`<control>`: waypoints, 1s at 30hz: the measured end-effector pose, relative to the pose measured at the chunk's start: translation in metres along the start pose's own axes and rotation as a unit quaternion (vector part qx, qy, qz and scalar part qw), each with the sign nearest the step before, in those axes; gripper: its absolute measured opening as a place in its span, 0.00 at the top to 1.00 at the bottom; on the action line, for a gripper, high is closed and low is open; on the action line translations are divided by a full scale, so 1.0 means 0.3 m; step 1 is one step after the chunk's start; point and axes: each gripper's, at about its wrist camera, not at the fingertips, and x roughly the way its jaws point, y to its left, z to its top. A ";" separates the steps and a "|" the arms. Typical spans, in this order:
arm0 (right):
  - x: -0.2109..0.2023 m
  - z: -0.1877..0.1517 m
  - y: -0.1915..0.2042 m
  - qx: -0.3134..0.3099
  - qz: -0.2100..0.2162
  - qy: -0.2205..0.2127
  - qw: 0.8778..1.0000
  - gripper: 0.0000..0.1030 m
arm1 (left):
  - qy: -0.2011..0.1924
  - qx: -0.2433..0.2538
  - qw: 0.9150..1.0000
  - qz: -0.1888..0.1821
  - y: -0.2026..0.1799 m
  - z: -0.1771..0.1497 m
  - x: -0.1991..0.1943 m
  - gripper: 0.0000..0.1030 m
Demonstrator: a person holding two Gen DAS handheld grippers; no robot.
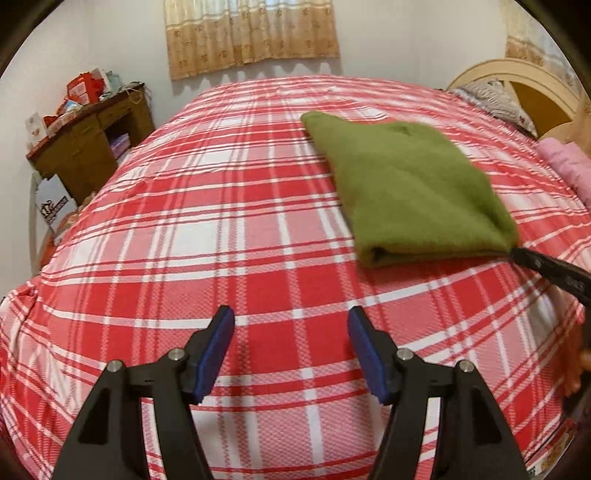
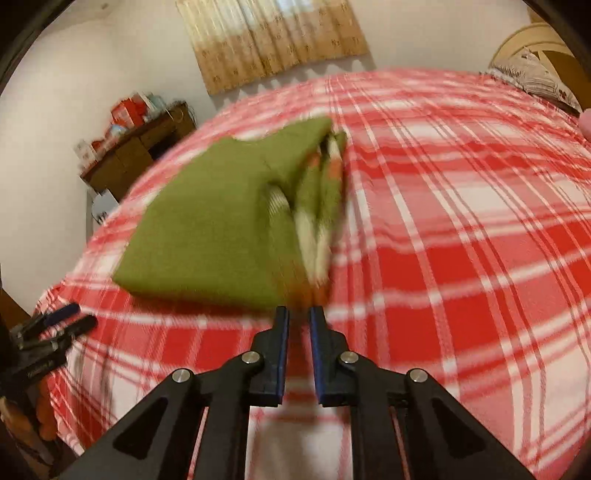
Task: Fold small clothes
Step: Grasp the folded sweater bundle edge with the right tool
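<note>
Both wrist cameras looked forward and steeply down along their own fingers, from close above the near edge of the bed (image 1: 229, 206), toward the far wall. The left view sat left of the garment (image 1: 406, 184), the right view just before its near corner. Both shared garment, curtain (image 2: 273, 40) and desk (image 1: 92, 147).

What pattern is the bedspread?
Red, pink and white plaid bedspread, clearest in the left wrist view.

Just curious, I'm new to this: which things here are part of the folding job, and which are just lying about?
Part of the job: green garment, left gripper, right gripper, bed.

Lying about: wooden desk, curtain, pillow, pink cloth.
</note>
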 end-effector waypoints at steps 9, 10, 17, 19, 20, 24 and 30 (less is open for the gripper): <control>-0.185 0.116 0.152 -0.072 -0.029 -0.110 0.991 0.87 | -0.009 0.008 0.999 0.052 0.002 0.024 0.017 0.36; -0.164 0.148 0.186 -0.085 -0.029 -0.113 0.990 0.87 | -0.010 0.008 0.998 0.058 0.002 0.029 0.014 0.36; 0.100 0.237 0.236 -0.102 -0.038 -0.064 0.992 0.87 | -0.027 0.016 0.995 0.091 0.021 0.055 -0.004 0.24; 0.172 0.215 0.201 -0.091 -0.052 -0.034 0.994 0.91 | -0.029 0.017 0.995 0.096 0.024 0.066 0.002 0.22; 0.177 0.198 0.180 -0.086 -0.042 -0.041 0.995 0.92 | -0.028 0.016 0.995 0.097 0.028 0.072 0.008 0.22; 0.168 0.182 0.173 -0.079 -0.040 -0.051 0.995 0.92 | -0.021 0.011 0.996 0.092 0.029 0.092 0.037 0.22; 0.144 0.157 0.143 -0.051 -0.017 -0.054 0.997 0.92 | -0.015 0.007 0.997 0.080 0.027 0.094 0.056 0.22</control>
